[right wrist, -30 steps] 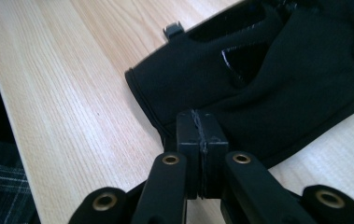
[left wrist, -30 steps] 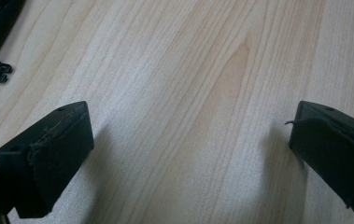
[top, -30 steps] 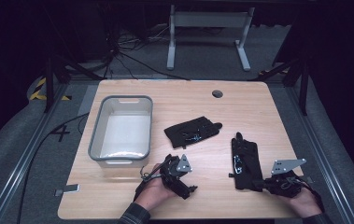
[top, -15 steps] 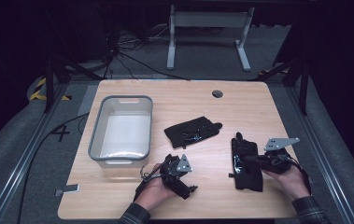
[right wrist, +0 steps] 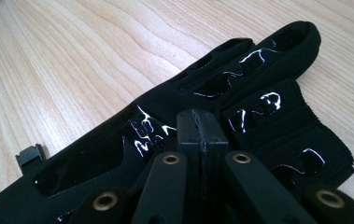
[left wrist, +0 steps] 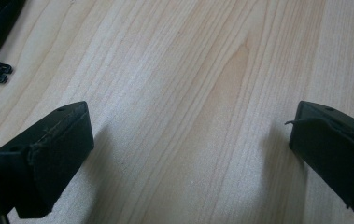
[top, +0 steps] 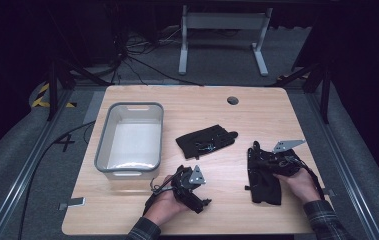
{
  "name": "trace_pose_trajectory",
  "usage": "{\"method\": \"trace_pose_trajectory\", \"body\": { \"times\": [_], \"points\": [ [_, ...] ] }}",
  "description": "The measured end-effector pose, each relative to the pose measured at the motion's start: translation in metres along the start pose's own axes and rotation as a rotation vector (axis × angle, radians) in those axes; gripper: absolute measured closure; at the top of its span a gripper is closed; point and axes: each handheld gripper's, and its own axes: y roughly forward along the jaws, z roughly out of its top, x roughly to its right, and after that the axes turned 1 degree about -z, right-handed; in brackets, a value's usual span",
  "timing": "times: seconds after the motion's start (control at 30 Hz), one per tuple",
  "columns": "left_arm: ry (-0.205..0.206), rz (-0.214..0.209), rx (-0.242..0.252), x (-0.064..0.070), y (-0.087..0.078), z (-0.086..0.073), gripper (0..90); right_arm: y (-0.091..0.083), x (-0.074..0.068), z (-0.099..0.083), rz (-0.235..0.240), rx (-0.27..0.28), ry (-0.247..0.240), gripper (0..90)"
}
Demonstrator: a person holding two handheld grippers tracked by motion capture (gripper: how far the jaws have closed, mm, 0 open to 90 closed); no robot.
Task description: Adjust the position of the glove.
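On the wooden table (top: 202, 102) two black gloves lie flat. The right glove (top: 263, 172) sits near the right edge, its fingers pointing toward the far side, and the right gripper (top: 272, 162) rests on top of it, held by the person's right hand (top: 297, 182) coming in from the near right. In the right gripper view the jaws are pressed together with no gap between them, their tips down on the back of the glove (right wrist: 202, 135), which carries glossy raised markings; whether any fabric is pinched between them cannot be told. A small black buckle (right wrist: 30, 156) juts from the glove's edge onto the wood. The other glove (top: 206, 141) lies near the middle of the table, angled, apart from both grippers. The left gripper (top: 193, 187) lies near the front edge in the person's left hand (top: 163, 205), just to the near right of the bin (top: 108, 150). In the left gripper view its jaws stand wide apart over bare wood (left wrist: 188, 93), with nothing between them. The grey bin sits on the left half of the table.
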Motion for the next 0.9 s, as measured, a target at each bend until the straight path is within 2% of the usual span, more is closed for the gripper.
{"method": "trace_pose_trajectory", "body": {
  "times": [0.17,0.47,0.6,0.73,0.9],
  "points": [
    [0.001,0.000,-0.001,0.000,0.000,0.000,0.1,0.000,-0.010,-0.001,0.014,-0.004,-0.003,90.0],
    [0.000,0.000,0.000,0.000,0.000,0.000,0.1,0.006,-0.044,0.003,0.033,-0.012,-0.049,90.0],
    [0.001,0.000,0.000,0.000,0.000,0.000,0.1,0.009,-0.055,0.006,0.037,-0.013,-0.073,90.0],
    [0.000,0.000,0.000,0.000,0.000,0.000,0.1,0.001,-0.055,0.004,0.044,0.016,-0.074,90.0],
    [0.000,0.000,0.000,0.000,0.000,0.000,0.1,-0.019,-0.051,-0.014,0.048,0.026,-0.066,90.0]
  ]
}}
